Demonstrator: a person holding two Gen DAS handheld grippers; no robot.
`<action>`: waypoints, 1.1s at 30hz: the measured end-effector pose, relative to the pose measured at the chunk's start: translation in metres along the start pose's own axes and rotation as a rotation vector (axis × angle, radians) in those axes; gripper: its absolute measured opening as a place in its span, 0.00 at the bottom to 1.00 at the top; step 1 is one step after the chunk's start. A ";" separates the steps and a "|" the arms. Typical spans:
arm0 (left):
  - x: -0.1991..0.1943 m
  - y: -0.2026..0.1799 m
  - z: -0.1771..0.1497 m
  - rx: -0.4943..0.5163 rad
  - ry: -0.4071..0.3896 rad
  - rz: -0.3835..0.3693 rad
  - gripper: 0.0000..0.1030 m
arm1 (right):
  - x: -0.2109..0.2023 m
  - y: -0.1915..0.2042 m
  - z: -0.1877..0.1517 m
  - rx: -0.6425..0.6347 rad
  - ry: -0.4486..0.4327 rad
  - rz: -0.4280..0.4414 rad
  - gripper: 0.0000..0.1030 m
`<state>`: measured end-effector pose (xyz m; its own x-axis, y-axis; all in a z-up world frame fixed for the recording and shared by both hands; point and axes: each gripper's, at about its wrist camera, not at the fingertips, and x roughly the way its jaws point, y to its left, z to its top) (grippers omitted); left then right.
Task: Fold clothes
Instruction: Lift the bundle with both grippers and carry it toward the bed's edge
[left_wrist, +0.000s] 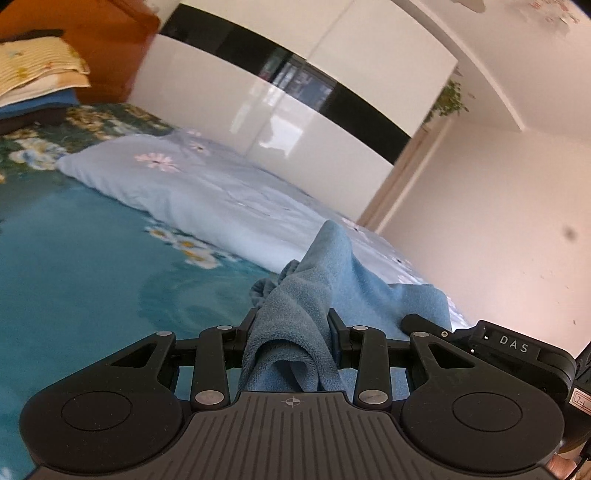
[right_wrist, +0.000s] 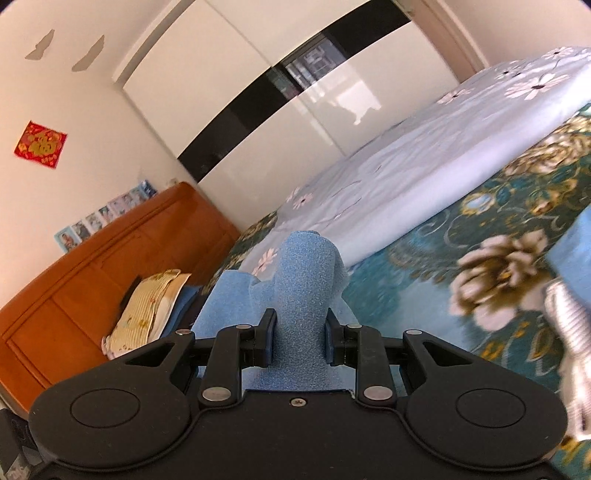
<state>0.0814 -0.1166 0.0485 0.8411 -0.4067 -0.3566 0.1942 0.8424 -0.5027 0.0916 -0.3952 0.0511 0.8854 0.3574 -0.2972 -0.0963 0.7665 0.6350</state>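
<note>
The bed (left_wrist: 74, 229) is filling both views, its teal flowered cover spreading from nine o'clock to the middle of the left wrist picture. A pale blue quilt (left_wrist: 207, 192) is lying folded along the far side, running from ten o'clock toward three o'clock there, likely pushed aside to free space for folding. The glossy white wardrobe (left_wrist: 295, 74) is standing behind it at twelve o'clock, and the orange wooden headboard (right_wrist: 92, 280) is sitting at eight o'clock in the right wrist view, with a stack of folded items (right_wrist: 147, 310) resting against it, probably laundry already done.

The blue towel-like garment (left_wrist: 325, 280) is hanging between the two tools, raised clear of the bed so it can be spread or doubled over. The left tool (left_wrist: 291, 325) is partly closed, its pads pinching a bunched edge of the cloth. The right tool (right_wrist: 300, 328) is likewise narrowed onto a thick roll of the same fabric, gripping it firmly. Holding two edges apart appears intended to keep the cloth taut for a clean fold.
</note>
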 end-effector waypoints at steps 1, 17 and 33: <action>0.002 -0.006 -0.001 0.006 0.003 -0.008 0.31 | -0.004 -0.004 0.003 0.000 -0.008 -0.006 0.26; 0.056 -0.103 -0.028 0.110 0.084 -0.189 0.31 | -0.086 -0.073 0.046 0.022 -0.154 -0.133 0.26; 0.103 -0.190 -0.083 0.082 0.122 -0.257 0.31 | -0.125 -0.145 0.112 -0.077 -0.149 -0.300 0.26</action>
<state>0.0894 -0.3479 0.0424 0.6928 -0.6460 -0.3206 0.4375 0.7299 -0.5252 0.0459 -0.6110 0.0764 0.9355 0.0321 -0.3518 0.1500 0.8655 0.4779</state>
